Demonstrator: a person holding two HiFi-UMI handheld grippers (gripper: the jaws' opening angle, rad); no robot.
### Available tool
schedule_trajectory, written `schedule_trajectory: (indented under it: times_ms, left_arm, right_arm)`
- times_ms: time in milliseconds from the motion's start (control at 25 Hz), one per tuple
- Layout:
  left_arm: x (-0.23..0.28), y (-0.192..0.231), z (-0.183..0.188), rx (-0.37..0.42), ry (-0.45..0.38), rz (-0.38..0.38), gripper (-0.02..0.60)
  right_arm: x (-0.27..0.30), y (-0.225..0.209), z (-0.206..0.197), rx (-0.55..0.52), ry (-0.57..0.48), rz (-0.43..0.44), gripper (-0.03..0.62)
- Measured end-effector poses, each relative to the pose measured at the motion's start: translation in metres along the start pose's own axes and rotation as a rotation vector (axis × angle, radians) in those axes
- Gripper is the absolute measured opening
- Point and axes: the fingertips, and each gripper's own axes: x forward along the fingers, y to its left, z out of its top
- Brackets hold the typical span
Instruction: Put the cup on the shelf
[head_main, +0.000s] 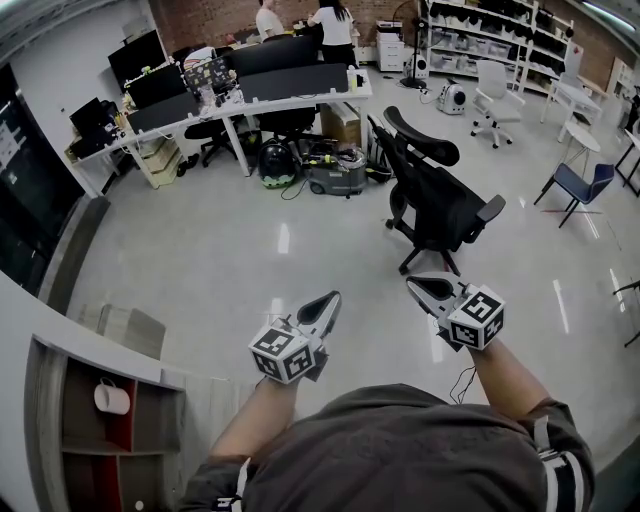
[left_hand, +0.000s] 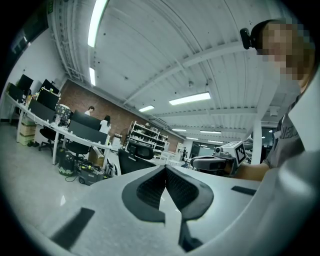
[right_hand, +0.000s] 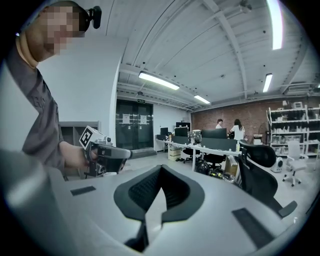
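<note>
The shelf (head_main: 42, 430) runs off the head view's lower left edge, its lower compartments cut off.

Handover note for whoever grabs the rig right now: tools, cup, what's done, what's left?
Tools: left tool has its jaws together and is empty, held out in front of the person. The right tool is the same, jaws together with nothing between them.
Things: the white cup sits in a compartment of the shelf, low at the person's left, clear of both tools.
Done: the cup looks placed on the shelf.
Left: nothing obvious; at most check that it sits steady.
</note>
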Motion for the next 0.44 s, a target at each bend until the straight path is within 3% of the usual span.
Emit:
schedule_trajectory:
  times_ms: [440]
  left_arm:
    - [-0.002, -0.0003, 0.002, -0.004, -0.004, -0.003, 0.005]
  right_arm:
    - [0.0015, 0.0037, 0.0023, -0.004, 0.004, 0.006, -0.011]
